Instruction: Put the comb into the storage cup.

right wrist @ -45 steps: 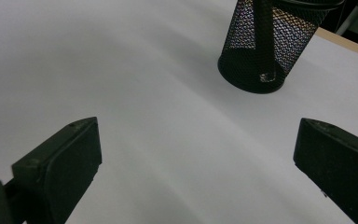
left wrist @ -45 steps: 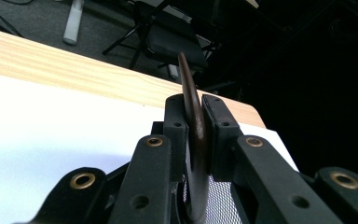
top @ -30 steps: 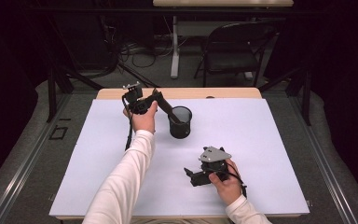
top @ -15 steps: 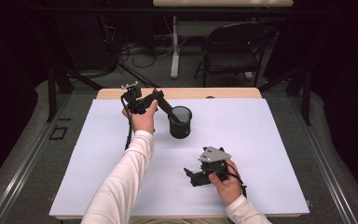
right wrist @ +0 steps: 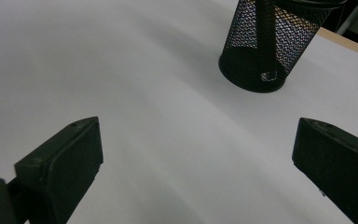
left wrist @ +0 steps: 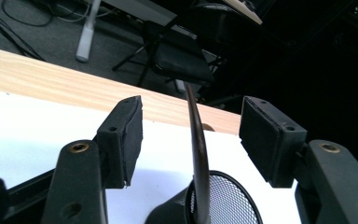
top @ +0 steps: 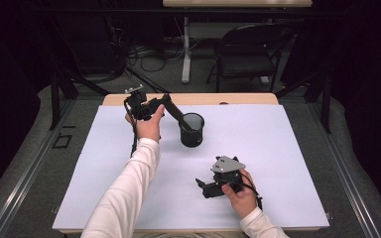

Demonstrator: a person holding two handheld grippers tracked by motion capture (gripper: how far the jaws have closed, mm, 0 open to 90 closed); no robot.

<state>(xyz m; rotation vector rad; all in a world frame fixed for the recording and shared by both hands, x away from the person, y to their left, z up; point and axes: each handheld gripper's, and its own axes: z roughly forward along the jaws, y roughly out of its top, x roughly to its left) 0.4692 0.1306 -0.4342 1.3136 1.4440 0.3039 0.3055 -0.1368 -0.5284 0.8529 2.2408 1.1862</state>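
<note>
Both arms reach forward, tongs parted.
The left black two-jaw tongs (top: 171, 103), held high on an outstretched white-sleeved arm, have just been opening; the right black tongs (top: 200, 187) rest low, jaws wide.

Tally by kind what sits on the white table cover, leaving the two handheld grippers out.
Black mesh cup: 1
Long dark utensil standing in the cup, leaning out over its rim: 1
Total: 2

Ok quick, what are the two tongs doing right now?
Left tongs: open, just been opening, a dark stick standing in the mesh cup between them, untouched.
Right tongs: open, holding nothing.
</note>
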